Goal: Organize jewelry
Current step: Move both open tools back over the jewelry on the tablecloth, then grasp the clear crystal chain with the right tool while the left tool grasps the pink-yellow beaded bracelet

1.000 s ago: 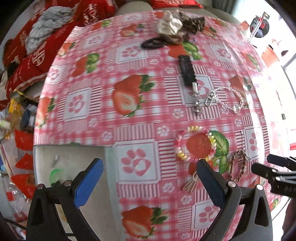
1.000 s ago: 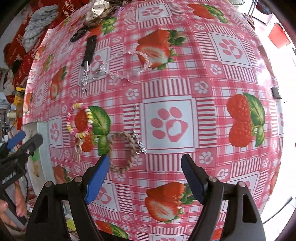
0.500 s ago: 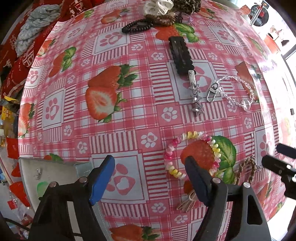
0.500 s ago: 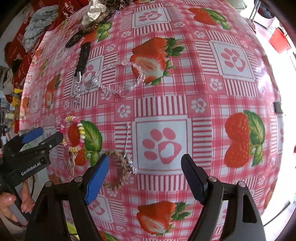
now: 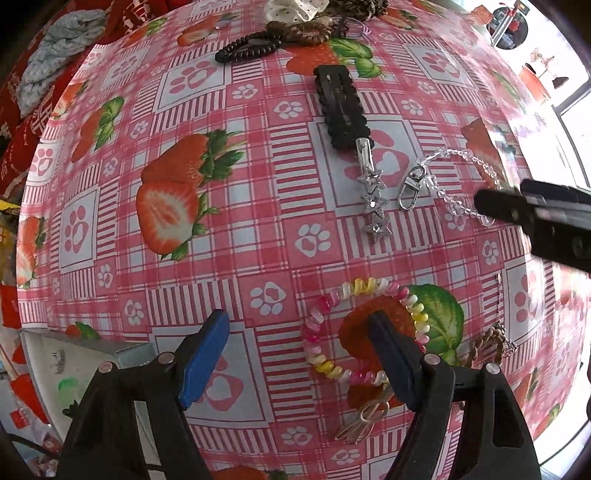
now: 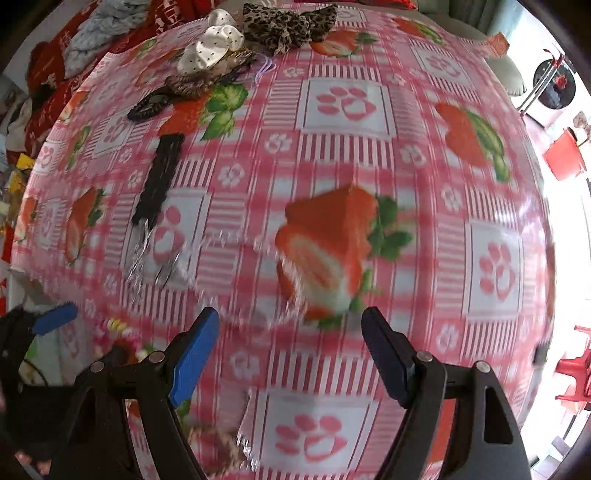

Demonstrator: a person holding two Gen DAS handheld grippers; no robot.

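My left gripper (image 5: pixel 299 354) is open and empty, low over the strawberry tablecloth, its right finger over a pink-and-yellow bead bracelet (image 5: pixel 332 317) with a small gold charm (image 5: pixel 364 421). Beyond lie a black hair clip (image 5: pixel 341 105), a silver star clip (image 5: pixel 373 195), a clear crystal chain with a clasp (image 5: pixel 436 184) and a braided brown bracelet (image 5: pixel 487 343). My right gripper (image 6: pixel 288 343) is open and empty; its view is blurred, above the crystal chain (image 6: pixel 236 240) near a strawberry print. It shows in the left wrist view (image 5: pixel 491 208) over the chain's right end.
Hair ties and scrunchies (image 5: pixel 295 14) are piled at the table's far edge, with a leopard bow (image 6: pixel 288 22). A white tray-like surface (image 5: pixel 70 365) sits beside the near left table edge. Red cloth and a grey knit (image 5: pixel 55 66) lie at far left.
Both grippers moved forward over the table. The right gripper advanced from the braided bracelet toward the crystal chain; its view blurs. The left gripper now reaches the bead bracelet.
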